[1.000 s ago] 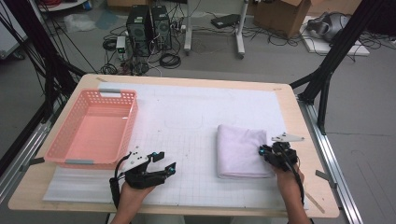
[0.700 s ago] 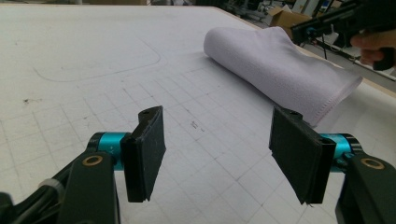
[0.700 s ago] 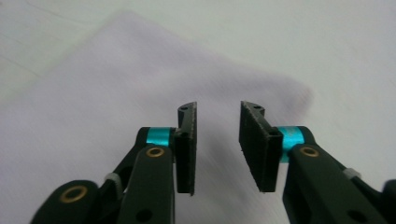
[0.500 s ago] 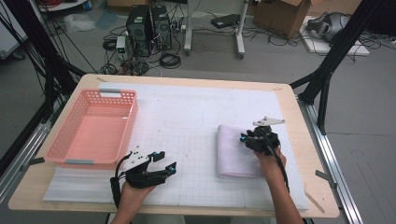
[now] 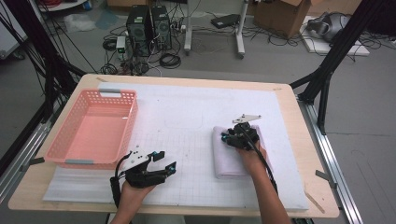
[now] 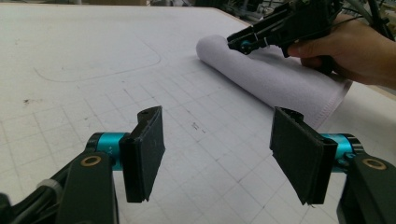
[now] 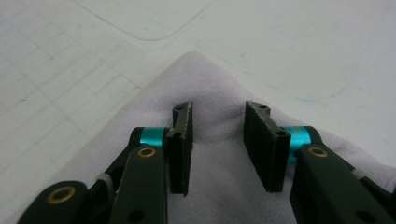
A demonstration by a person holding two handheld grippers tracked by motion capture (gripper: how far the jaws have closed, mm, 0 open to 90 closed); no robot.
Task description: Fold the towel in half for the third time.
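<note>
Both my grippers are released: right gripper (image 5: 227, 136) fingers, just opening, above the folded towel (image 5: 229, 161); left gripper (image 5: 164, 162) over bare surface (image 5: 196, 112).

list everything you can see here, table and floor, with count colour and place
folded white cloth towel: 1, white, right of table centre
pink plastic lattice basket: 1, pink, left side of table
white gridded foam mat: 1, white, covers the table
wooden table: 1, light wood, centre
black computer towers: 2, black, floor behind
cardboard box: 1, brown, floor, back right
left tongs: 1, black with teal, open over the mat
right tongs: 1, black with teal, over the towel, jaws just opening, apart
</note>
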